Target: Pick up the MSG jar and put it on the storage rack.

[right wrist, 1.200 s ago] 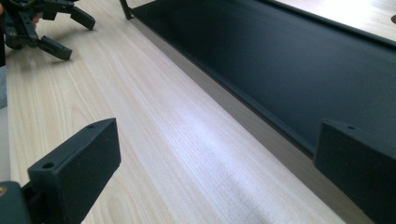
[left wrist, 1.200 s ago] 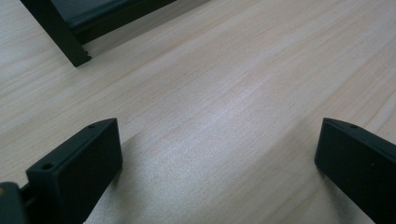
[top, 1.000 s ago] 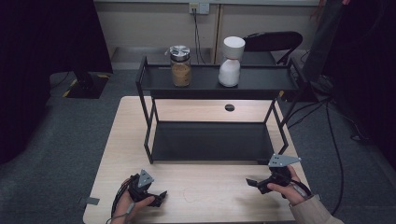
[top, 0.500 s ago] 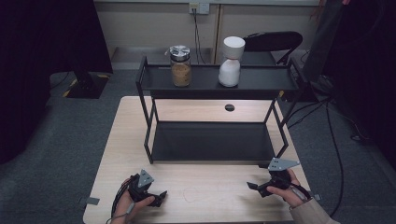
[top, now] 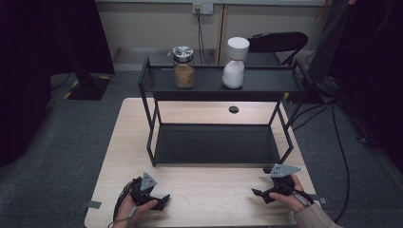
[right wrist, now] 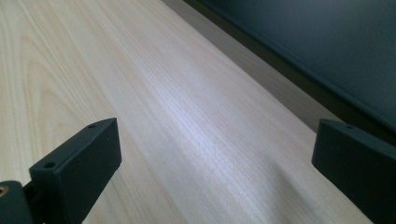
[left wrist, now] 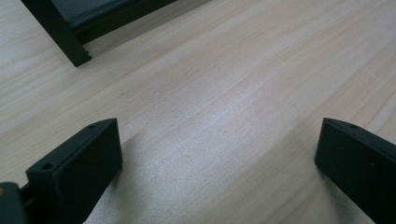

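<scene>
Not much changing here: the right gripper point(top: 259, 193) is sitting a touch lower than before, the left gripper point(top: 164, 198) hasn't budged. Both are resting on the table point(top: 214, 209) with jaws spread wide, gripping nothing. The jar point(top: 183, 67) and white vase point(top: 235, 62) are standing well beyond, up on the black shelf point(top: 266, 81).

Black shelf rack point(left wrist: 56, 32) runs off the frame's upper left; the person's forearms are cut off at the high view's bottom edge.

Blk grippers point(top: 164, 199), 2 jaws, beige sleeve point(top: 316, 219).
</scene>
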The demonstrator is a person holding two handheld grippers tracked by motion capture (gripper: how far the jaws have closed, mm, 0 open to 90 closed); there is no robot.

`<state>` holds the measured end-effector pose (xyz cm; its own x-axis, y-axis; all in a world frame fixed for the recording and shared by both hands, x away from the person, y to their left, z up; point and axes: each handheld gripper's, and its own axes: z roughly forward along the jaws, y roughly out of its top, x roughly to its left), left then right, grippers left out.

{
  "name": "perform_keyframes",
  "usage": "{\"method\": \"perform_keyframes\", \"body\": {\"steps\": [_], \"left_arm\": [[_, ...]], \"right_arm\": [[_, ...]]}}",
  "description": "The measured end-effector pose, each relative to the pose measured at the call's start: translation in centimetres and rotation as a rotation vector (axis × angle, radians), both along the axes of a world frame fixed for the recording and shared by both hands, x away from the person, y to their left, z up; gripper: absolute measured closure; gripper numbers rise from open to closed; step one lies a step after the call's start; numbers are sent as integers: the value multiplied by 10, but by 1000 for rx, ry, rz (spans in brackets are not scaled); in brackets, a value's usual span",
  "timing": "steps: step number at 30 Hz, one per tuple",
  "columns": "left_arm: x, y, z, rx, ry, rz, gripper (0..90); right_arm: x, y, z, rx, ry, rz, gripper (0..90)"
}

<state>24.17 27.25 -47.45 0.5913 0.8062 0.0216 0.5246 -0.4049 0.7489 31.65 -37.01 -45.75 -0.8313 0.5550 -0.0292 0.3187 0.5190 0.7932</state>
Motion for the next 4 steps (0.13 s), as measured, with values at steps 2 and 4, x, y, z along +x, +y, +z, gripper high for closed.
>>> {"method": "perform_keyframes", "body": {"steps": [2,4], "left_arm": [[0,0,0,0,0,0,0],[0,0,0,0,0,0,0]], "right_arm": [[1,1,0,-15,1,2,3],[2,3,-1,-32,9,-3,2]]}}
